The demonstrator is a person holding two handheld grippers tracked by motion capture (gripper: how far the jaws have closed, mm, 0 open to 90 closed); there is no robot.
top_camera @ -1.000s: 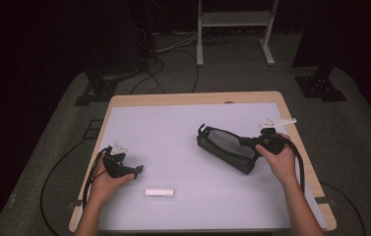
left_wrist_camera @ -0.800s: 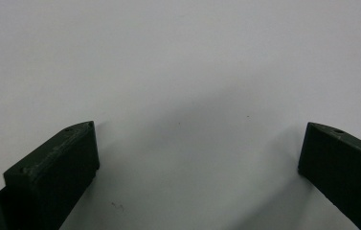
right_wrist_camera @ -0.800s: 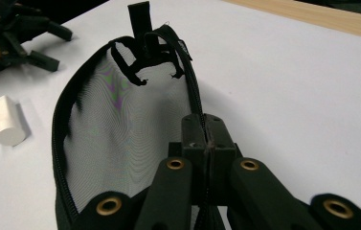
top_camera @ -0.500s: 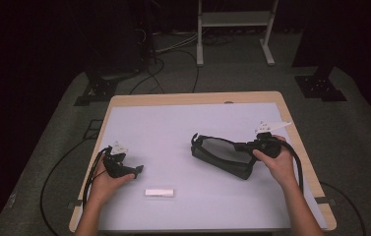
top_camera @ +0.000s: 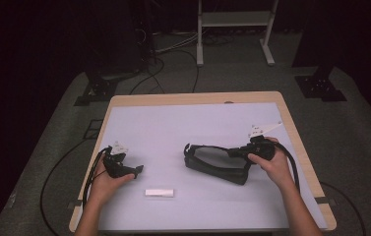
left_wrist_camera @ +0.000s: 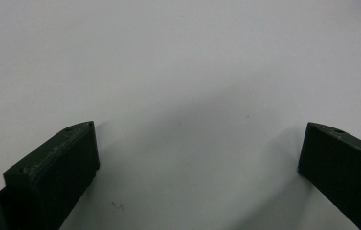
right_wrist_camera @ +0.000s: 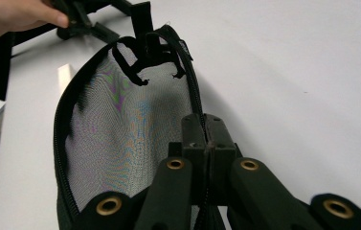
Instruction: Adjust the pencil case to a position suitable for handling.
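Right tool is clamped shut on the rim of the black mesh pouch, right at the zipper edge. In the right gripper view the jaws meet on the zipper tape w/ nothing showing between them. Pouch sits right of center on the tabletop, mesh side up, far end w/ the little strap loop pointing toward my left hand.

Left tool is wide open and holding nothing, parked low over bare tabletop near the left edge. The left gripper view has both jaws spread w/ blank white surface between.

There's also a small white stick thing lying flat near the front, between the two hands, well apart from the pouch. Can't tell what it is tbh.

My read: I'm positioning the pouch so it can be opened or loaded. To do it well, imo keep the right grip firm on the zipper edge, don't yank or the mesh bunches, and bring the left tool to the far end to pin it before pulling.
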